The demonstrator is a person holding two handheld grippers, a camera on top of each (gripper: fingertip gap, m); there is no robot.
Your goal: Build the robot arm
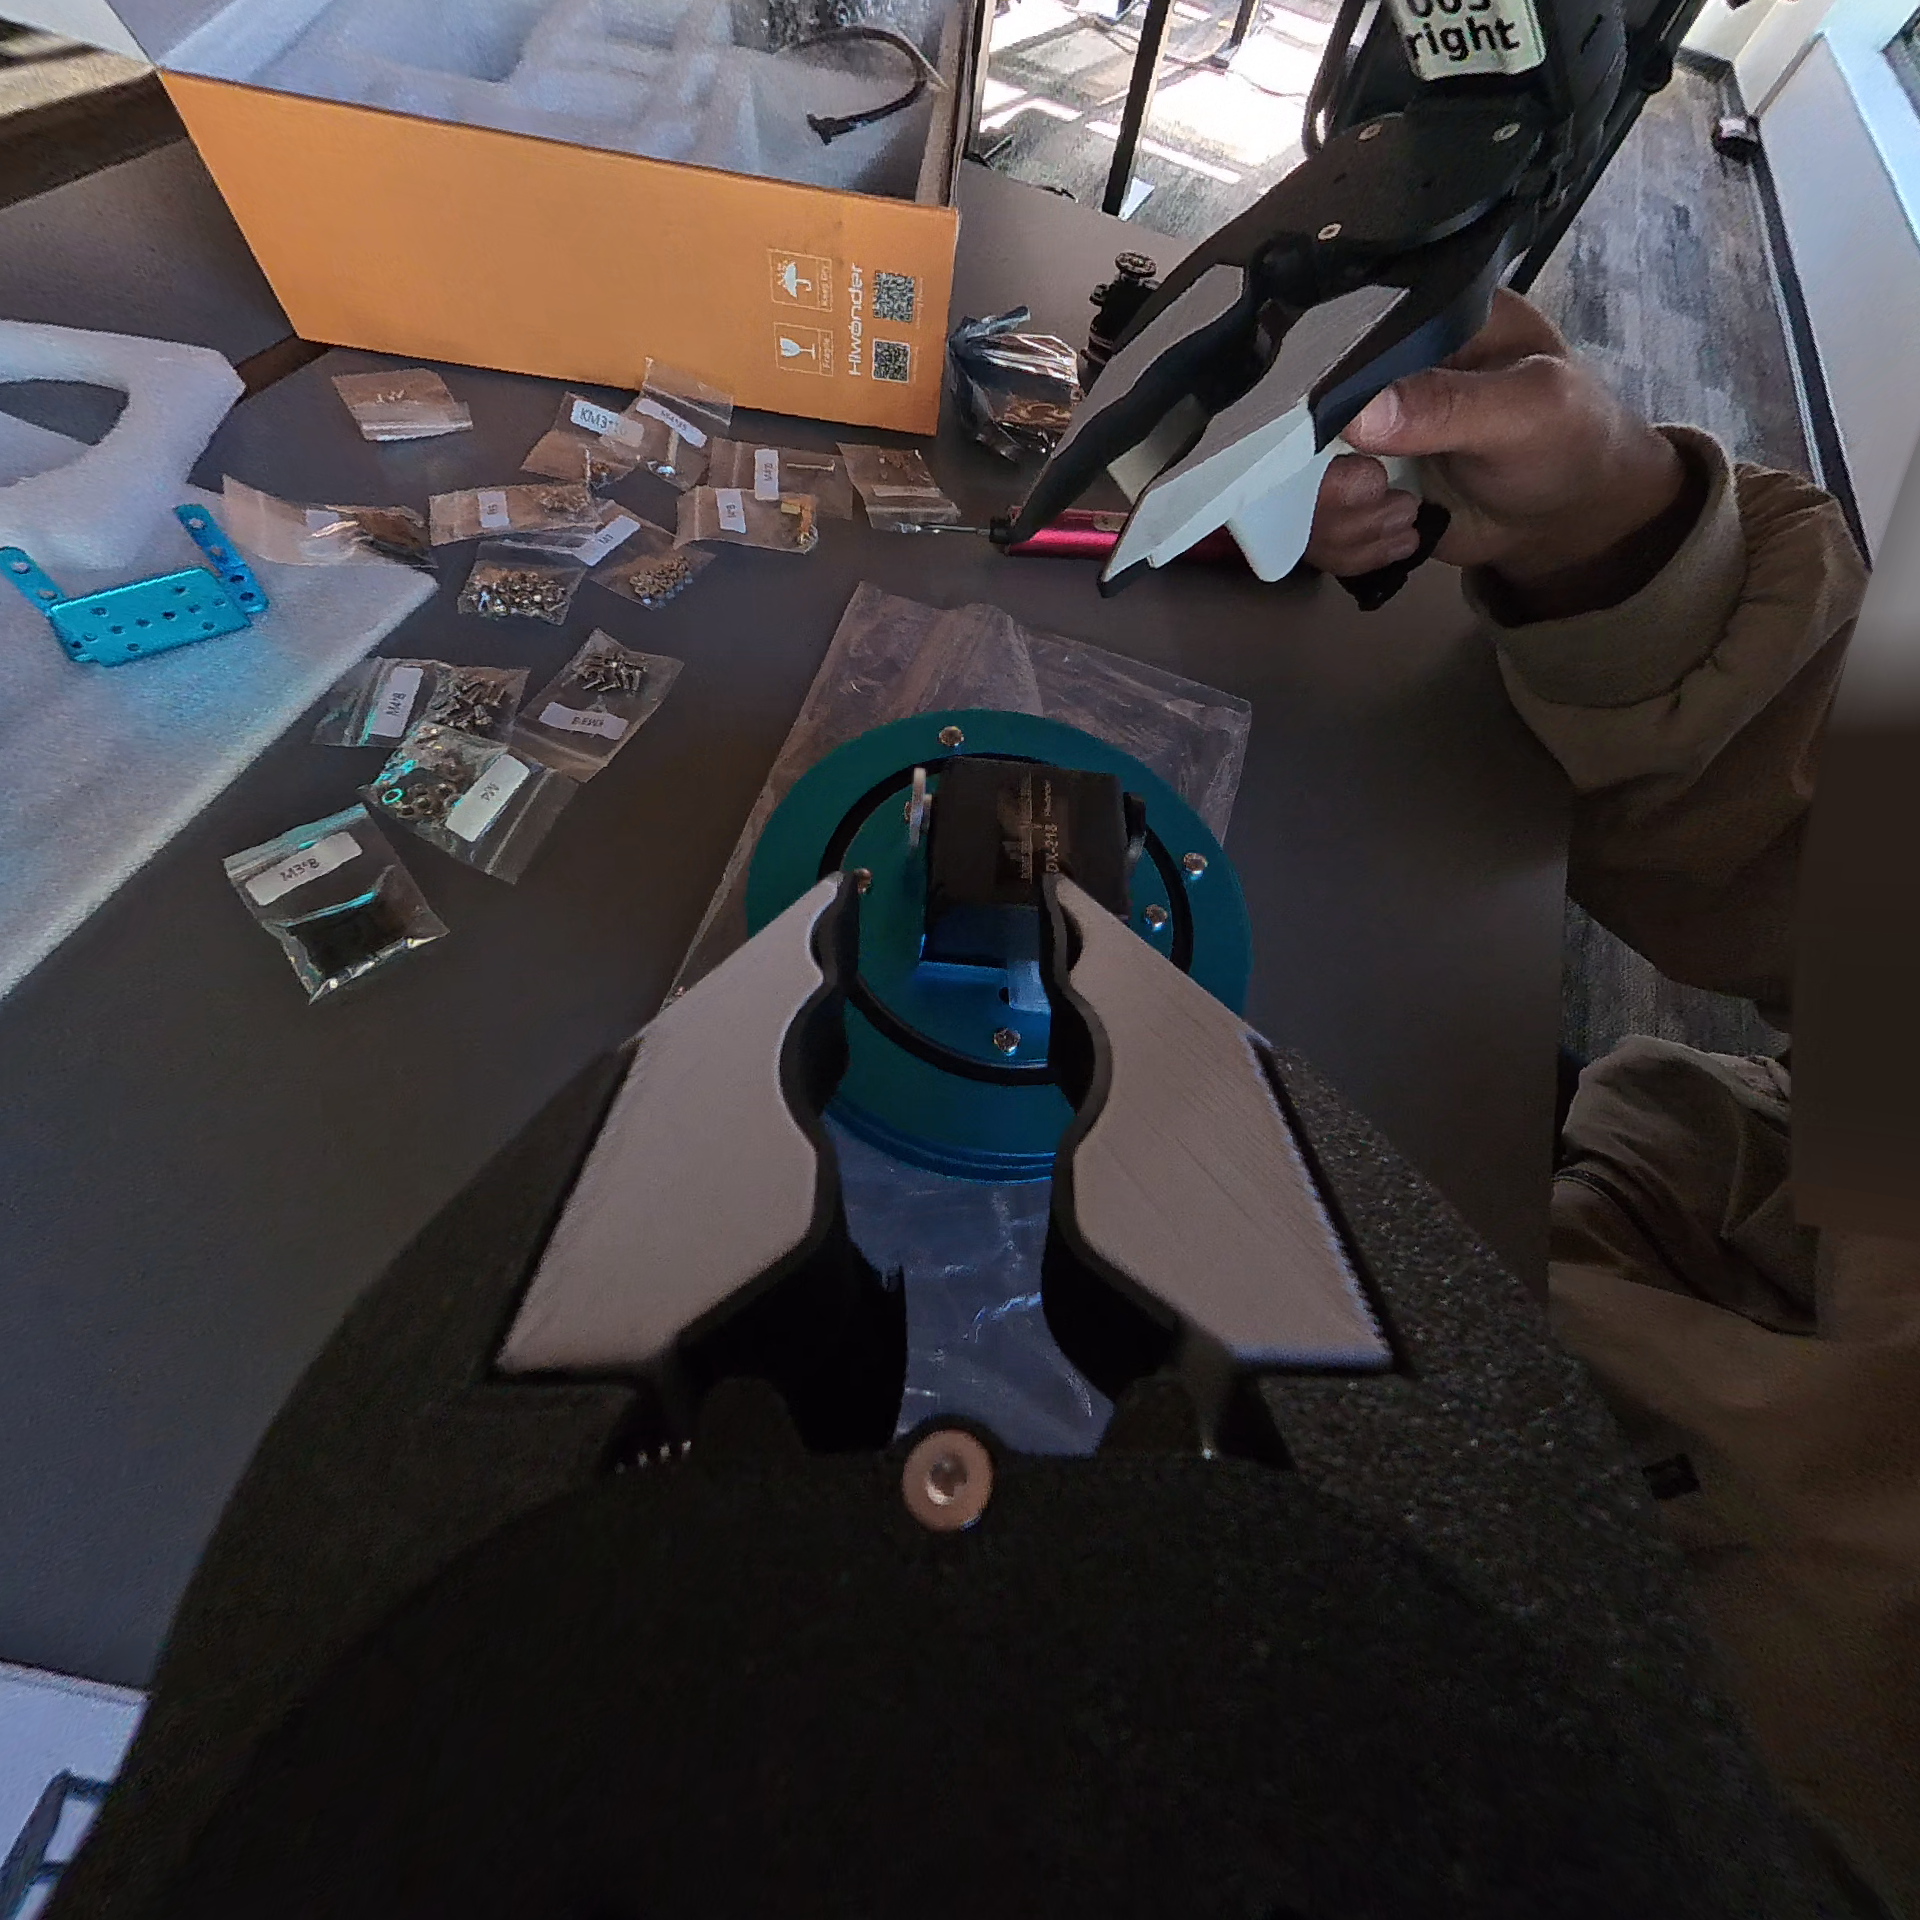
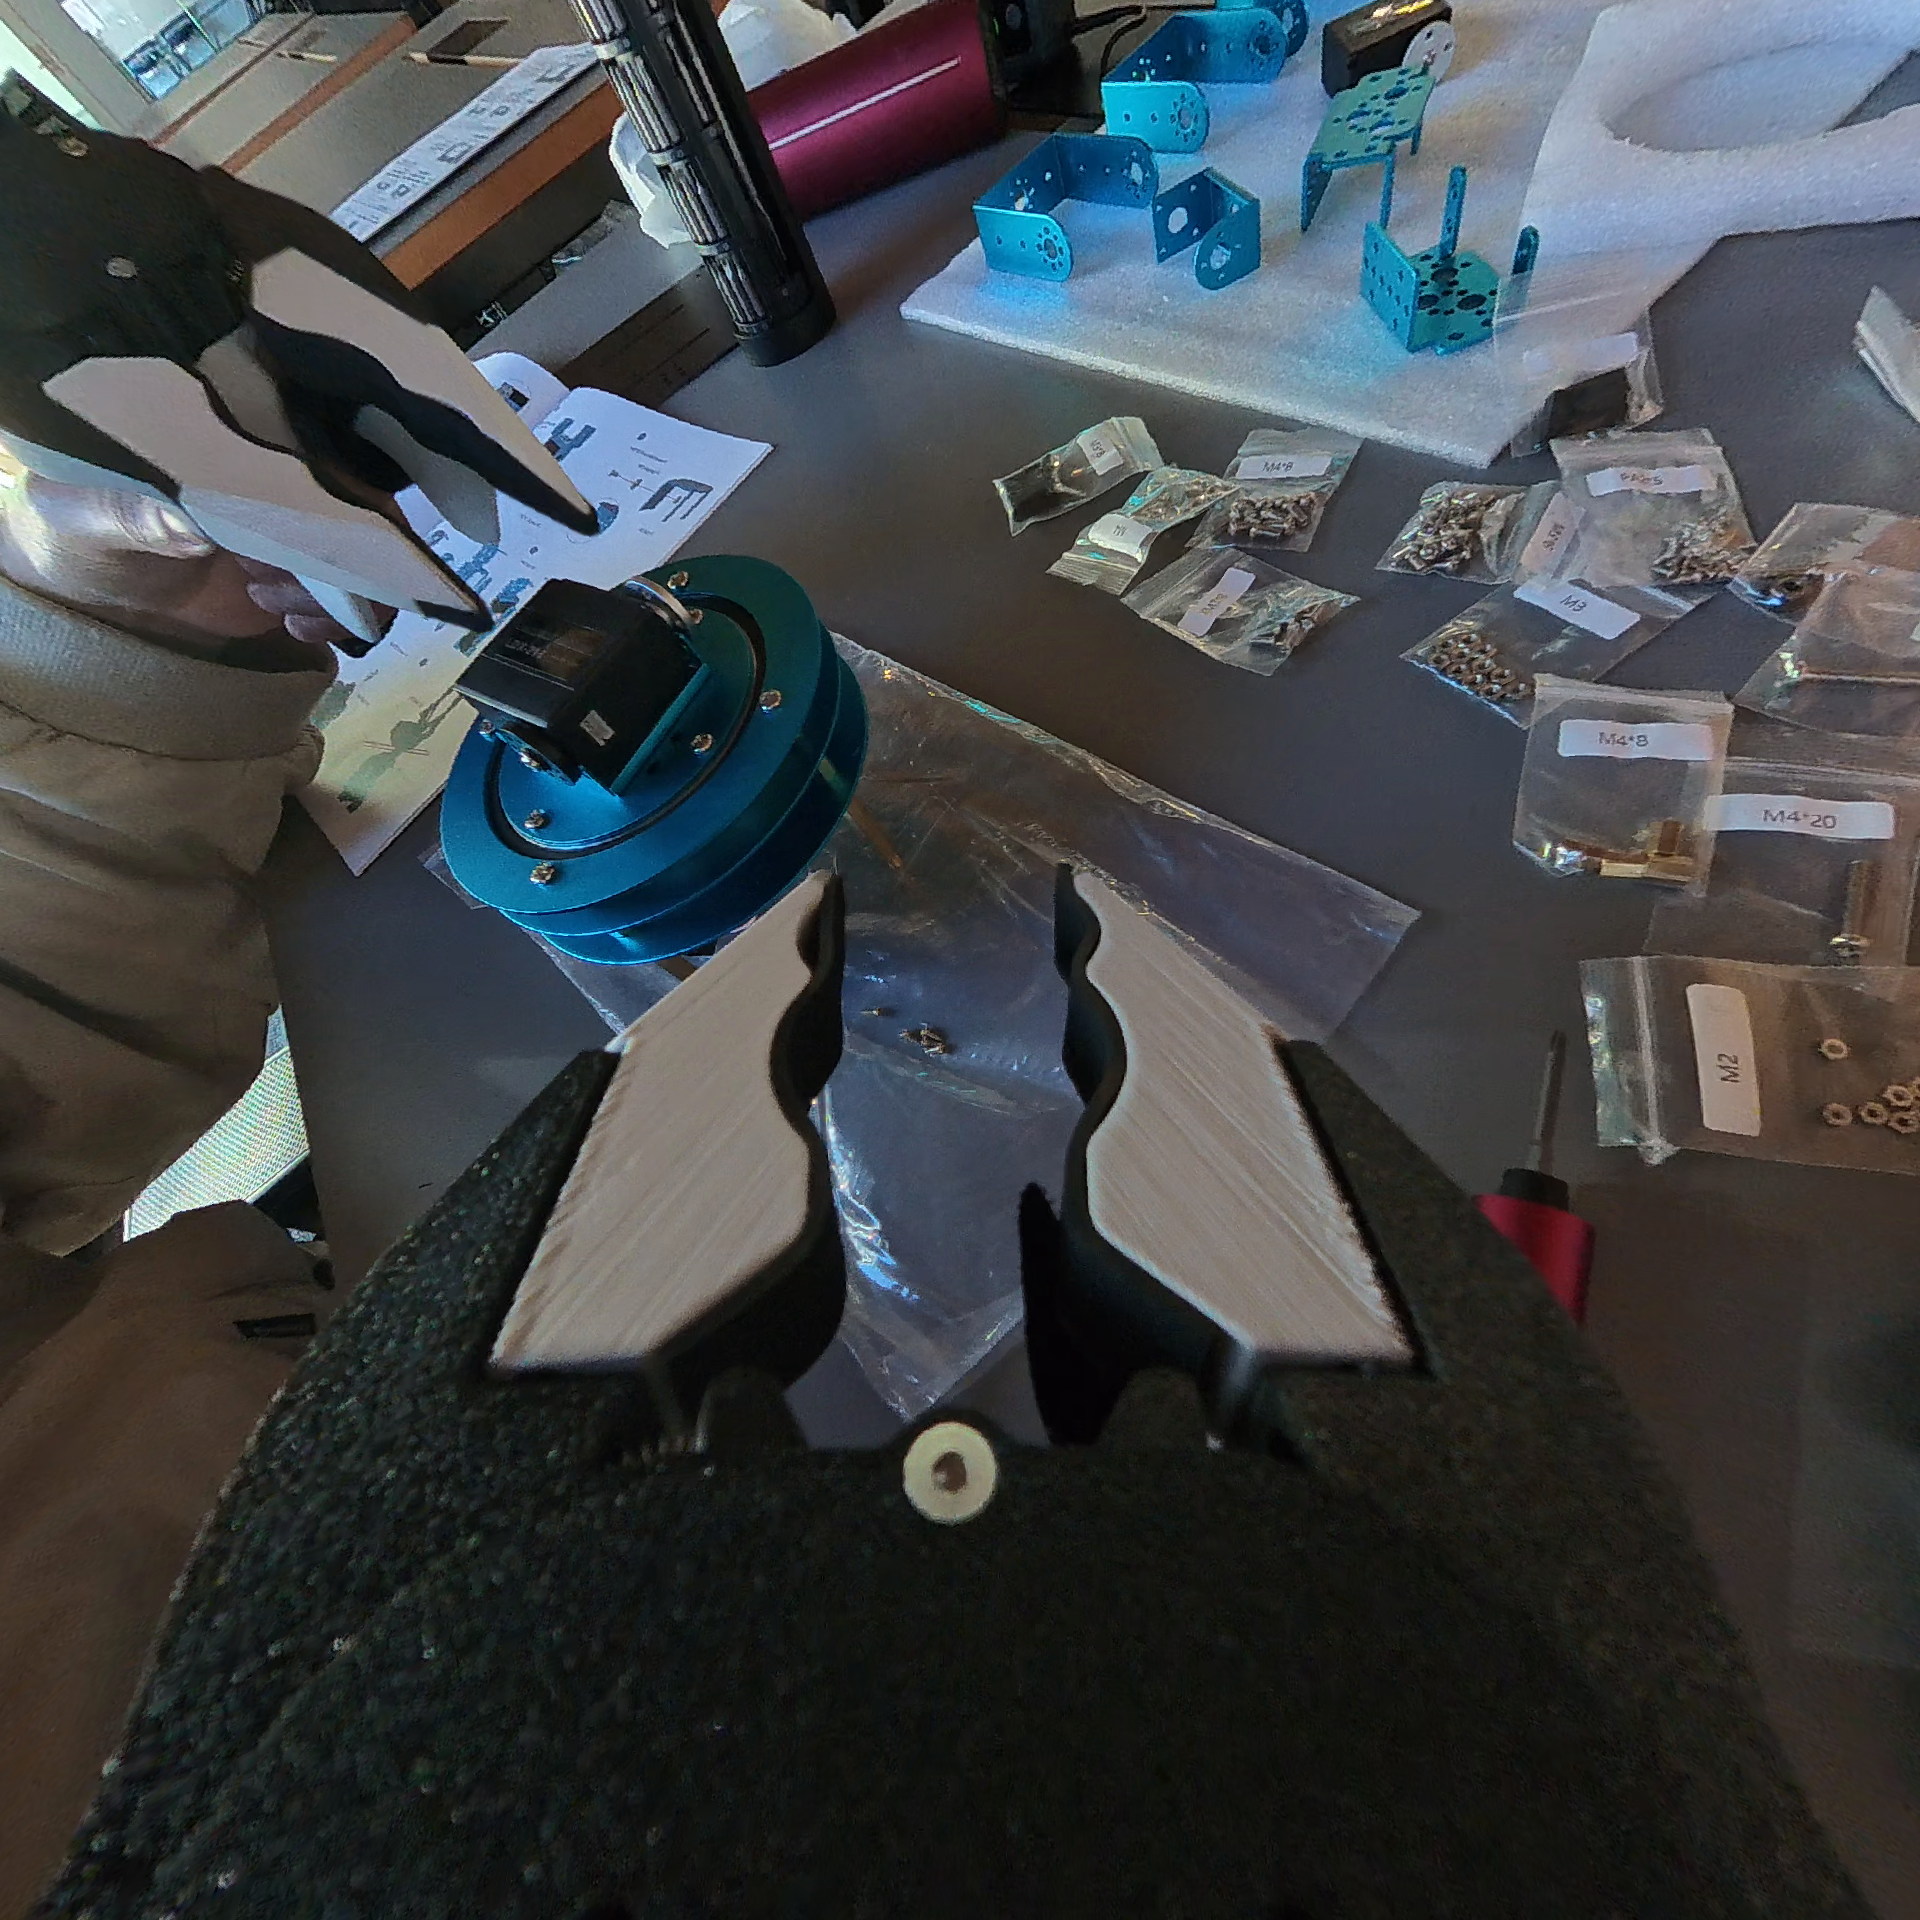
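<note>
1. Left gripper [image 1: 954,885] up close: jaws spread, holding nothing, fingertips on either side of the black servo [image 1: 1023,831]. Whether they touch it, I cannot tell.
2. That servo stands in the middle of the blue round base [image 1: 790,862], screw heads showing around the ring. The base rests on a clear plastic bag [image 2: 1091,831] near the worktop's [image 1: 312,1247] front edge.
3. Right gripper [image 2: 948,883]: jaws also apart and empty, hovering above that bag, with loose screws [image 2: 925,1036] lying on the plastic below.
4. Just right of it lies a red screwdriver [image 2: 1538,1236], not gripped.
5. Further back, small bags of fasteners [image 1: 488,800] are scattered mid-worktop, and a printed sheet [image 2: 665,457] lies behind the base.
6. Far edge: orange box [image 1: 582,260] open, white foam sheet [image 2: 1195,343] carrying loose blue brackets [image 2: 1070,208], none joined to the base.
</note>
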